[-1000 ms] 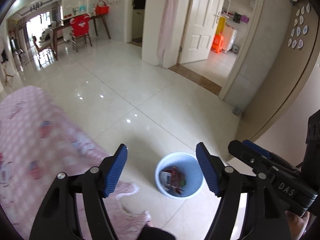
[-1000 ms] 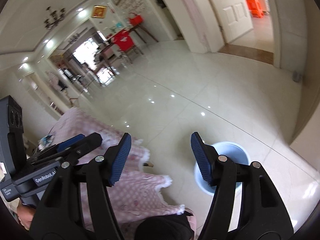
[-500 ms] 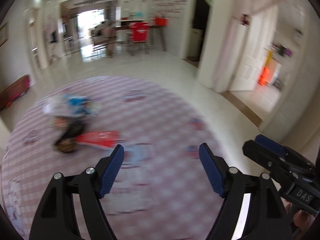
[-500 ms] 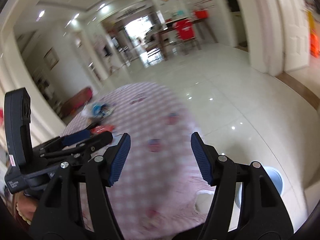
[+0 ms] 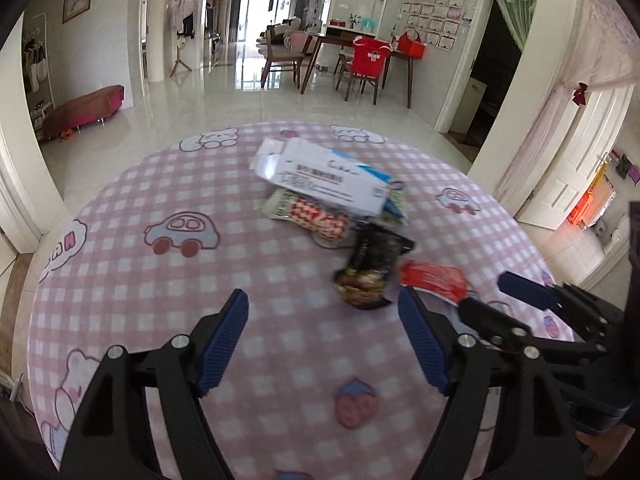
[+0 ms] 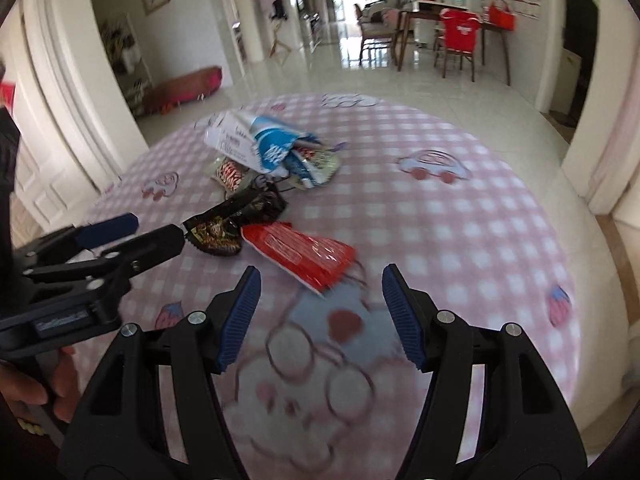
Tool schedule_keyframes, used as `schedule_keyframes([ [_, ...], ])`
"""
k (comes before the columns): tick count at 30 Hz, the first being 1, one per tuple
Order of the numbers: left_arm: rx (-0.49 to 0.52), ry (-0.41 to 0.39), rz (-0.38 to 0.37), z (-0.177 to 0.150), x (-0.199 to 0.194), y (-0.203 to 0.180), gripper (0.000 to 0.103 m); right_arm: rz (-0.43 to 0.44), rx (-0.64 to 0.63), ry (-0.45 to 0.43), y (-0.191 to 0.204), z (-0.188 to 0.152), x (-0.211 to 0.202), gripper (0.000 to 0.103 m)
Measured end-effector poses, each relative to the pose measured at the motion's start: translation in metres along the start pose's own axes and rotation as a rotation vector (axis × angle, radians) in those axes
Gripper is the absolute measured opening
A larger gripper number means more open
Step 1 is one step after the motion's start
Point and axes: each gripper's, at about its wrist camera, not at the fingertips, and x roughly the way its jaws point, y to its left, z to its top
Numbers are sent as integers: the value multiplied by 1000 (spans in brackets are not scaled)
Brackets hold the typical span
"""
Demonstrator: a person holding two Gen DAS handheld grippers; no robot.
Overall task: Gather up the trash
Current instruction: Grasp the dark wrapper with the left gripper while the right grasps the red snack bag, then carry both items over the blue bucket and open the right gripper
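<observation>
Right wrist view, red wrapper (image 6: 298, 254) lying flat, long axis diagonal toward right gripper (image 6: 322, 320), fingers apart, empty.

Pink checked tablecloth (image 5: 280, 352), red-covered chair (image 5: 370, 64), wooden table (image 5: 340, 38)

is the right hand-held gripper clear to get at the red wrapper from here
Probably yes: the right hand-held gripper is open and empty, and the red wrapper lies flat just ahead of it on the tablecloth, with nothing lying over it.
</observation>
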Motion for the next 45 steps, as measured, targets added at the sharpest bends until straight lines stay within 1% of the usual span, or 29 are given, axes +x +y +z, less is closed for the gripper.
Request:
schedule_keyframes([
  [3, 5, 10, -4, 5, 10, 1, 76, -35, -64, 43, 12, 10, 24, 64],
  [5, 5, 13, -15, 8, 16, 0, 76, -34, -83, 49, 15, 15, 33, 63],
  [6, 4, 19, -27, 10, 20, -2, 76, -34, -90, 52, 16, 17, 36, 61],
  [8, 15, 25, -37, 14, 28, -9, 76, -23, -101, 61, 16, 18, 41, 52],
  [11, 50, 39, -50, 15, 38, -19, 76, -25, -129, 55, 16, 16, 43, 47],
  [12, 65, 38, -52, 16, 41, -24, 76, -28, -135, 51, 15, 15, 42, 38],
  [13, 75, 41, -53, 17, 43, -27, 76, -38, -135, 47, 13, 13, 41, 37],
  [15, 79, 50, -78, 18, 48, -32, 76, -23, -114, 45, 6, 13, 40, 37],
  [17, 80, 65, -75, 18, 54, -34, 75, -36, -96, 43, -1, 11, 36, 37],
  [19, 82, 72, -85, 18, 58, -35, 65, -31, -76, 39, -8, 9, 31, 37],
  [20, 82, 79, -87, 17, 59, -37, 62, -30, -61, 36, -11, 7, 29, 37],
  [22, 121, 68, -24, 15, 60, -42, 40, -13, -31, 28, -18, 4, 24, 37],
  [23, 131, 69, -25, 15, 61, -44, 36, -12, -16, 21, -21, 4, 21, 37],
  [25, 113, 70, -30, 14, 60, -45, 28, -8, 3, 9, -25, 2, 15, 37],
  [27, 118, 54, -13, 13, 53, -50, 18, 10, 23, 1, -28, -1, 9, 36],
  [28, 118, 48, -6, 12, 49, -51, 15, 14, 31, -5, -30, -3, 5, 36],
  [32, 126, 21, -18, 8, 28, -65, 14, 30, 59, -40, -37, -10, -20, 36],
  [37, 159, -23, -50, 2, -4, -95, 14, 43, 104, -99, -52, -21, -58, 37],
  [41, 189, -44, -93, -2, -22, -127, 14, 38, 146, -139, -70, -35, -89, 37],
  [45, 247, -59, -140, -12, -36, -172, 14, 18, 202, -182, -97, -56, -122, 37],
])
